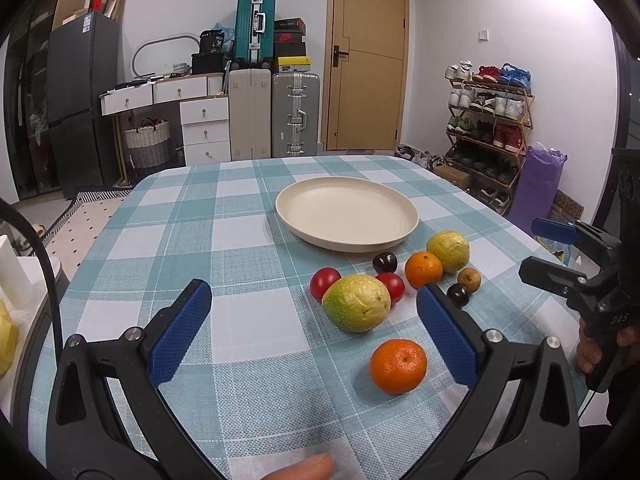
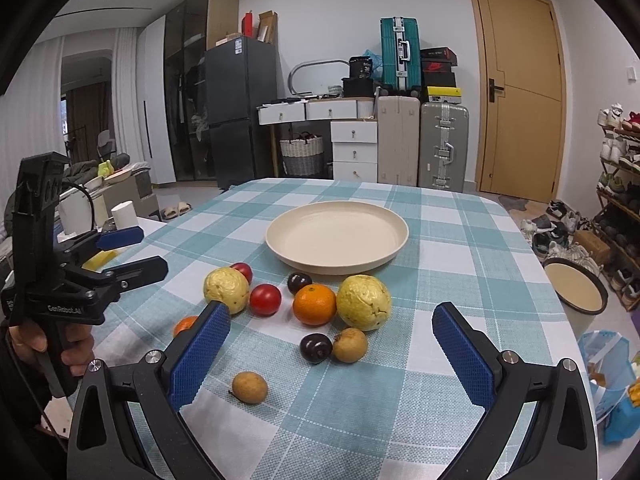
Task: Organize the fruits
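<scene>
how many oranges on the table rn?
2. One orange sits in the cluster just before the plate, beside a yellow-green fruit. The other orange lies apart, nearest the left gripper; the right wrist view shows it half hidden behind a finger.

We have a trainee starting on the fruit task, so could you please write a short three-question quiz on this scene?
1. True or false: the plate already holds fruit.
2. How many oranges are on the table?
3. Which is open: A) only the left gripper, B) only the right gripper, C) both?

Key
1. False: the plate is bare, and all the fruit lies on the cloth in front of it.
2. Two: one orange apart from the cluster, near the left gripper, and another orange within the cluster.
3. C: both stand wide open and hold nothing.
</scene>
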A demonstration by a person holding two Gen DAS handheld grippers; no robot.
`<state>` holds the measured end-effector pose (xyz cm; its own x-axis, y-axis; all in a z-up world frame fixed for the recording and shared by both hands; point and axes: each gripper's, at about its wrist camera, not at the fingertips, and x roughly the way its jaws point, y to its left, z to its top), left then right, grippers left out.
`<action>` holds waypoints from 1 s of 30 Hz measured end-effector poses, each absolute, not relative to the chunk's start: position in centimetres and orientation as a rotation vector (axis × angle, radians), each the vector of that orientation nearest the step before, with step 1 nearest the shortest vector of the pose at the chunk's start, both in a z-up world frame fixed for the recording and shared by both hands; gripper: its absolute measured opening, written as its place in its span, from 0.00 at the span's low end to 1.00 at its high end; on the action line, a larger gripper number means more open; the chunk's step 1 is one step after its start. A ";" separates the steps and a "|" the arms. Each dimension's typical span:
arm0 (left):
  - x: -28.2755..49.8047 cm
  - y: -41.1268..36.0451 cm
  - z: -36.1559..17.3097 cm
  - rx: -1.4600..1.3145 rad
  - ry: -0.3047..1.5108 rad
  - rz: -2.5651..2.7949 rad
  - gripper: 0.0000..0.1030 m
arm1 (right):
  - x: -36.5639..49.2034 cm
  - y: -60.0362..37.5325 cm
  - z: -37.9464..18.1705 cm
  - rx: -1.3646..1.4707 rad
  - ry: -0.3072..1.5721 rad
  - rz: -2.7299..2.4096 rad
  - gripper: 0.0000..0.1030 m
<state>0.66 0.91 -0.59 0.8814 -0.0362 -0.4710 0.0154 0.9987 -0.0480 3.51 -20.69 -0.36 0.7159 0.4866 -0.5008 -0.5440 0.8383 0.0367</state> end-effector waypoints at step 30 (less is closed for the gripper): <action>2.1 0.9 -0.9 -0.038 0.566 -0.006 0.99 | 4.2 -20.4 -1.2 -0.145 0.612 0.531 1.00</action>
